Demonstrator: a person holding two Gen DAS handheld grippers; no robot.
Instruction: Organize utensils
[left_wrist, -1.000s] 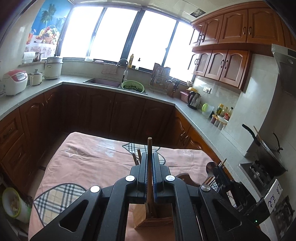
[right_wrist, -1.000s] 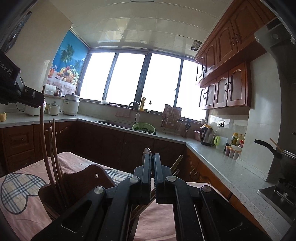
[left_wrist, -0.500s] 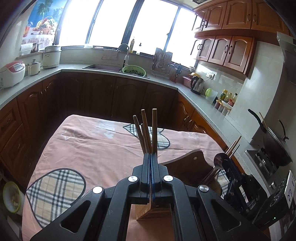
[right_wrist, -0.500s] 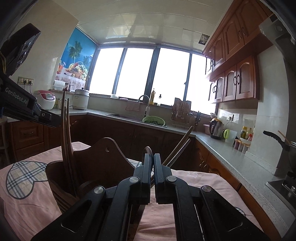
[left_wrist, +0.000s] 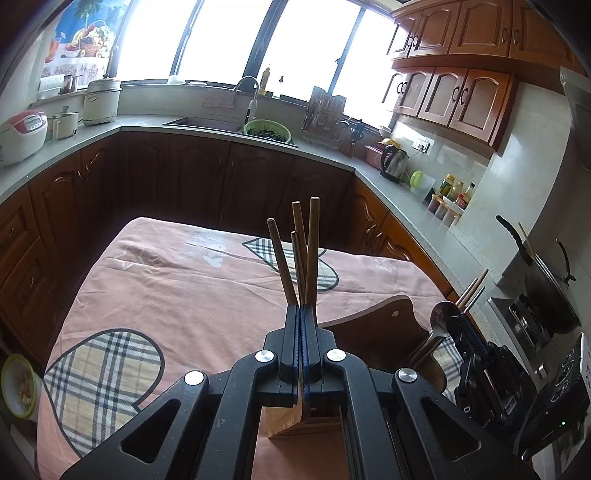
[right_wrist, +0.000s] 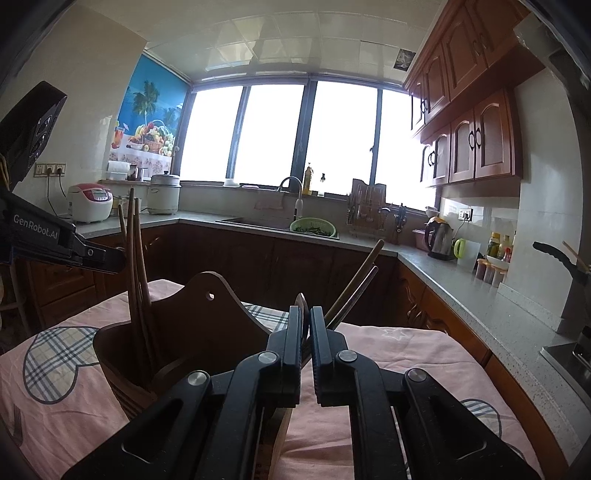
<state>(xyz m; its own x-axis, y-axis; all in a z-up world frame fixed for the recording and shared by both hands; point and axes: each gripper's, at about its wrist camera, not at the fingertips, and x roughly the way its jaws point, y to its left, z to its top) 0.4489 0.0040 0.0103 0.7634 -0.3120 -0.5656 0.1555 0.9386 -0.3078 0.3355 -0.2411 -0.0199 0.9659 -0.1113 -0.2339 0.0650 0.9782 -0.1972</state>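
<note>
A dark wooden utensil holder stands on the pink tablecloth. It also shows in the left wrist view. Several wooden chopsticks stand upright in its left compartment, just beyond my left gripper, whose jaws are pressed together. My right gripper is shut on a metal spoon, held over the holder's right compartment, where two more chopsticks lean to the right. What the left jaws pinch is hidden.
The table has a pink cloth with plaid hearts. Brown kitchen cabinets and a grey counter run behind and to the right. A wok sits on the stove at the right.
My left gripper has risen and pulled back, so more chopsticks show beyond its tips. My right gripper with the spoon has drawn closer over the holder.
</note>
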